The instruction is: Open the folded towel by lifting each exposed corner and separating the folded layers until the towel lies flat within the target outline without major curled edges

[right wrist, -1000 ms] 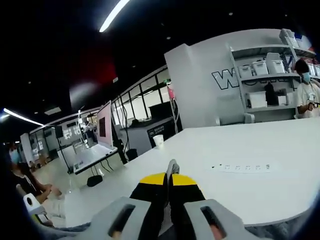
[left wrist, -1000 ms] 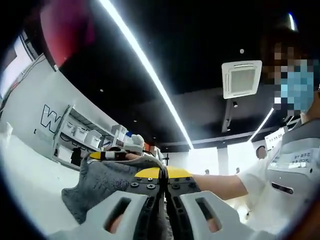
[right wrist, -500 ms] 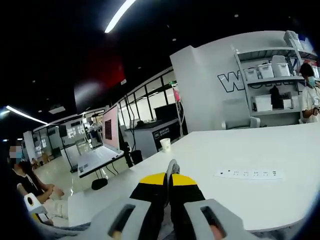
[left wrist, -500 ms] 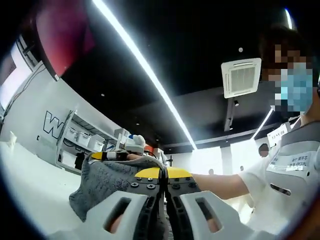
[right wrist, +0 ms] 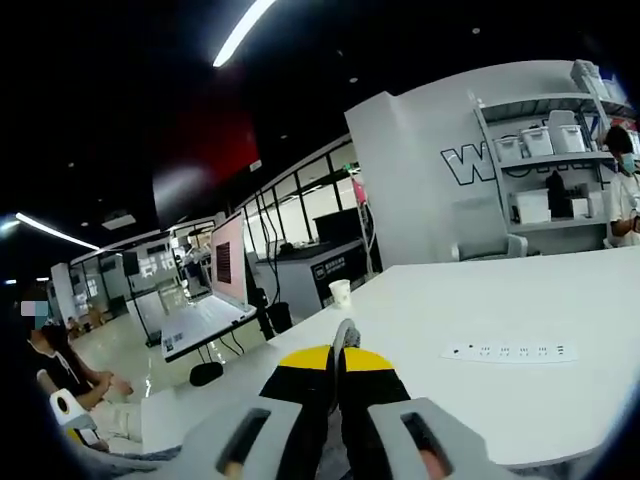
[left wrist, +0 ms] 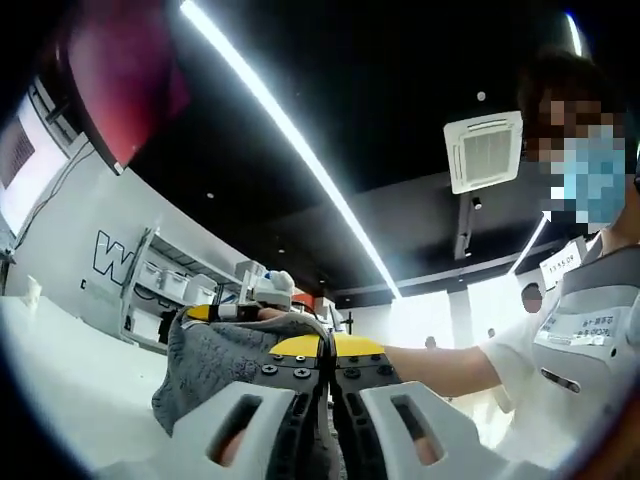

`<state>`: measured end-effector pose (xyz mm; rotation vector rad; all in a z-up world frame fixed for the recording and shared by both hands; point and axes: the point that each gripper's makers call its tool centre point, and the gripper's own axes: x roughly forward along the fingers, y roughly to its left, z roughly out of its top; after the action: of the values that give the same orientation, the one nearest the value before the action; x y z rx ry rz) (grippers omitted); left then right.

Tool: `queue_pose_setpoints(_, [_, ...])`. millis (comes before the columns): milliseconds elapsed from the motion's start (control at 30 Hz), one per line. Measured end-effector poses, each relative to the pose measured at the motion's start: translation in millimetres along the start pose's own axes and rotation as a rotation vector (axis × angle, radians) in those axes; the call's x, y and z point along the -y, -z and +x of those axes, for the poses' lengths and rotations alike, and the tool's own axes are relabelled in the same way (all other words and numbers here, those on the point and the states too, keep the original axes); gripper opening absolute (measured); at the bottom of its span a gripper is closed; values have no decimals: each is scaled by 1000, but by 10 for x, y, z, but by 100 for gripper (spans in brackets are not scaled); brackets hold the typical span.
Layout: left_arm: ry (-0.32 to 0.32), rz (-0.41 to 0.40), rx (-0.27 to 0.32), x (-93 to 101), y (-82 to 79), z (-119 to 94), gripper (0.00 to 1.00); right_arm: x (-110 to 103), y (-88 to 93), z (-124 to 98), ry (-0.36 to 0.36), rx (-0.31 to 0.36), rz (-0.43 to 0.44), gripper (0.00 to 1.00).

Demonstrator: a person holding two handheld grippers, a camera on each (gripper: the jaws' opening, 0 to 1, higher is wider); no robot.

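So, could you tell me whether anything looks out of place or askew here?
The grey towel is not flat: it hangs bunched above the white table, pinched in the left gripper. The right gripper is shut on a thin fold. Otherwise nothing stands out.

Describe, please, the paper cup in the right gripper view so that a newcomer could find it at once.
Start from the large white table that spreads across the right gripper view, and follow its far edge toward the dark counter behind it. There stands the paper cup, small, pale and upright, alone near the table's corner. The white power strip on the same table lies flat and long, while the cup is the table's one upright thing.
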<state>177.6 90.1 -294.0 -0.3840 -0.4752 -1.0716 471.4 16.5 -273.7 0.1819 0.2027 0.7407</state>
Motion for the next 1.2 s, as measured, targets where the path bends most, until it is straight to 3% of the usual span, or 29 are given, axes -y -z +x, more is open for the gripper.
queue_pose_setpoints(433, [-20,33,-6,-43,-55,-64,0,-156,19,-25,-13,1,-3,0])
queue_pose_setpoints(800, [-40,55,-15,-69,-67,-117,0,-156,-59,152,-30,-7,6,0])
queue_pose_setpoints(1200, [-55,68,-18,-95,-76,-221,0,-274,-13,249,-53,-8,13,0])
